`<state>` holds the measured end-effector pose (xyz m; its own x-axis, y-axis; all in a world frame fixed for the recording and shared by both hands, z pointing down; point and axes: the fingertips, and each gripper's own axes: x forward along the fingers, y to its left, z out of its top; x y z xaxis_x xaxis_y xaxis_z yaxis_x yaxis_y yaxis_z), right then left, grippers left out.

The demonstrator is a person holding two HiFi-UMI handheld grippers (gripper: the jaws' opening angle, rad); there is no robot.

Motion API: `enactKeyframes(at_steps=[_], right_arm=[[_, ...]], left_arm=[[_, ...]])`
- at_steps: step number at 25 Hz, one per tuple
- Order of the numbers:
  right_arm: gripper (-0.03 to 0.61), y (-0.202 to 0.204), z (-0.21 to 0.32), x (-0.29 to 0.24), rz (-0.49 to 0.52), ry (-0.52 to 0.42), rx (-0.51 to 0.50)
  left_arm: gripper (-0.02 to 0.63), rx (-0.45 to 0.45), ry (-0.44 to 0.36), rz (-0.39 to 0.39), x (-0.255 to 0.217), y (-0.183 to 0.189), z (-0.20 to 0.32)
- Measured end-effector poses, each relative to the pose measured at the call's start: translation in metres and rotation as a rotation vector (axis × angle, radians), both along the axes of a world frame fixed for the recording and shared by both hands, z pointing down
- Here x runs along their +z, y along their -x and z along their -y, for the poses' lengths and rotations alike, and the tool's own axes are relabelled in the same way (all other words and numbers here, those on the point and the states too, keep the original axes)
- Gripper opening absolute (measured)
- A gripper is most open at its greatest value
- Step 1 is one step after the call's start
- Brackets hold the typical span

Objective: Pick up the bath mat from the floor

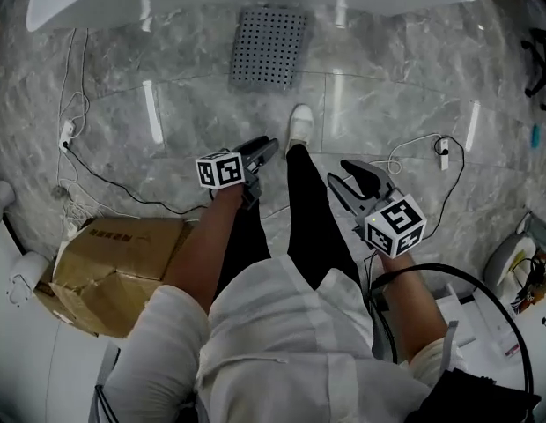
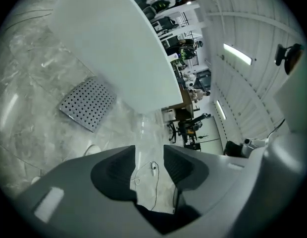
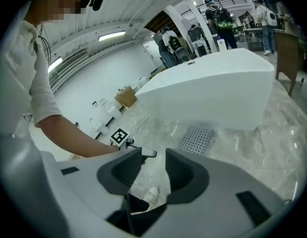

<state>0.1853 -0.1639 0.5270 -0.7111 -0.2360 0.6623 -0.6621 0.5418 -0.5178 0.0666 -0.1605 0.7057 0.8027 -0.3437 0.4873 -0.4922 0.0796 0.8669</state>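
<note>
The bath mat [image 1: 268, 46], a grey square sheet full of small holes, lies flat on the marble floor just in front of the white bathtub [image 1: 97, 3]. It also shows in the left gripper view as the bath mat [image 2: 87, 104] and in the right gripper view as the bath mat [image 3: 195, 139]. My left gripper [image 1: 260, 152] hovers well short of it, above the person's legs, jaws apart with nothing between them [image 2: 149, 150]. My right gripper [image 1: 361, 179] is further right and nearer me, also open and empty [image 3: 153, 155].
A white shoe [image 1: 299, 123] stands on the floor between the mat and the grippers. A torn cardboard box [image 1: 114, 267] sits at the left. Cables [image 1: 97, 179] trail at the left, and a corded plug [image 1: 443, 152] lies at the right.
</note>
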Motion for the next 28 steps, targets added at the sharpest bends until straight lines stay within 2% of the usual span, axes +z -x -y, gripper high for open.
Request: enactKeyframes(at_steps=[5, 11, 16, 22, 25, 28], right_arm=[[0.138, -0.029, 0.039, 0.097, -0.018, 0.040, -0.073], [0.138, -0.046, 0.065, 0.199, -0.027, 0.066, -0.109], [0.138, -0.056, 0.068, 0.269, -0.037, 0.097, -0.114], [0.138, -0.065, 0.066, 0.321, -0.043, 0.118, -0.114], [0.138, -0.062, 0.066, 0.333, -0.001, 0.158, -0.095], [0.138, -0.060, 0.070, 0.341, 0.004, 0.148, -0.112]], left_arm=[[0.183, -0.109, 0.059, -0.012, 0.117, -0.025, 0.046], [0.198, -0.107, 0.081, 0.003, 0.236, -0.051, 0.069], [0.225, -0.181, 0.157, 0.019, 0.328, -0.048, 0.066], [0.252, -0.275, 0.184, 0.030, 0.402, -0.042, 0.079], [0.264, -0.306, 0.212, 0.022, 0.431, -0.038, 0.085], [0.276, -0.322, 0.250, 0.031, 0.456, -0.037, 0.087]])
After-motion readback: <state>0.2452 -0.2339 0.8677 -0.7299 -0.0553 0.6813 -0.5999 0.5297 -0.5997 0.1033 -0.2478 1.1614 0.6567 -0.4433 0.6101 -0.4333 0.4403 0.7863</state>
